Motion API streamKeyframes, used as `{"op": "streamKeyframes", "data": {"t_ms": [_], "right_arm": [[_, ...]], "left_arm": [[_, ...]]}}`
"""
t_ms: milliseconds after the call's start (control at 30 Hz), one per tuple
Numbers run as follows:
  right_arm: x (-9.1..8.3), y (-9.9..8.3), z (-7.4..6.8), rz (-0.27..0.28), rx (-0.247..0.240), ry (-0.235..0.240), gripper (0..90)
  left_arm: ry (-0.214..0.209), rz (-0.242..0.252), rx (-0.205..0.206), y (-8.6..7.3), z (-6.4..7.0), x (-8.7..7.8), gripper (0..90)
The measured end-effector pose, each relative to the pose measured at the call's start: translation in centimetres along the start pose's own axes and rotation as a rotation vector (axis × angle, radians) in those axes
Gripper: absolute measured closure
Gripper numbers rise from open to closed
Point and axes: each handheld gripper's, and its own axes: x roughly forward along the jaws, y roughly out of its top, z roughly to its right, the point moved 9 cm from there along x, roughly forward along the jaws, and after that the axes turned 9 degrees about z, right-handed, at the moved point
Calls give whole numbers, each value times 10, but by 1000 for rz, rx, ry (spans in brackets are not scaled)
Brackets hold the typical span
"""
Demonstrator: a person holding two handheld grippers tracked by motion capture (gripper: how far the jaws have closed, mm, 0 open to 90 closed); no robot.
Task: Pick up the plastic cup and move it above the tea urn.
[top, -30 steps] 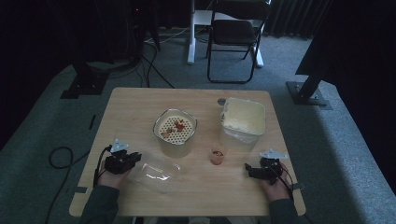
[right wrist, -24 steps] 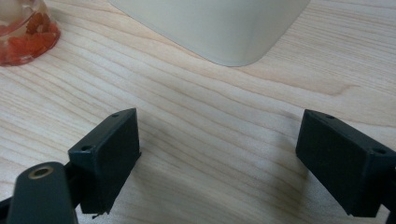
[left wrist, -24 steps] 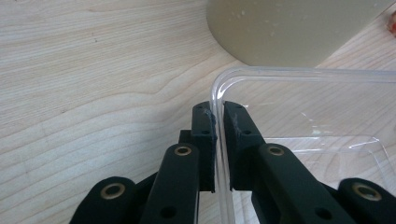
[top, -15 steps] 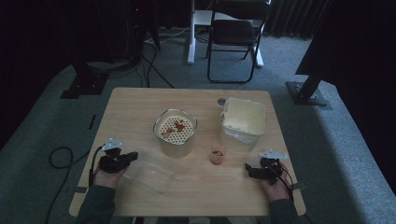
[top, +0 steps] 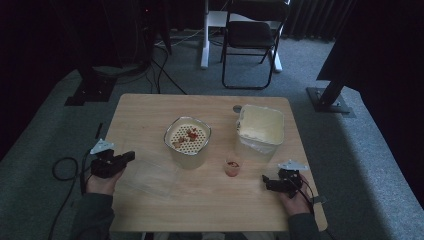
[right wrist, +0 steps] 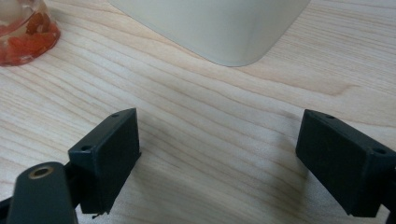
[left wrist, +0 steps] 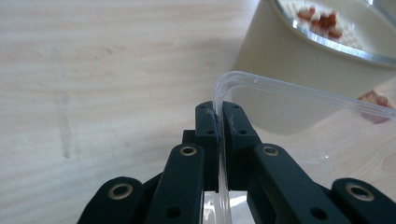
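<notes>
At the table's (top: 150, 107) left edge, the left gripper (left wrist: 218, 122) has its jaws clamped on the thin rim of a clear plastic container (top: 149, 176), which lies just left of the strainer pot (top: 188, 141). Bare wood lies beyond it toward the far edge. A small cup of red pieces (top: 232, 167) stands near the middle front, beside the cream tub (top: 259, 129). Near the front right corner, the right gripper (right wrist: 217, 156) rests with jaws wide apart over bare wood.

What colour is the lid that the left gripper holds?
The lid is clear, colourless plastic; the left gripper view shows it best.
</notes>
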Motion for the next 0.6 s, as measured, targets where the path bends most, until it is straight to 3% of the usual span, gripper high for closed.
{"op": "streamKeyframes", "data": {"t_ms": [333, 600], "right_arm": [[0, 0, 0, -1, 0, 0, 132], [0, 0, 0, -1, 1, -1, 132]], "left_arm": [[73, 48, -32, 38, -38, -6, 869], [120, 86, -43, 81, -65, 1, 869]]}}
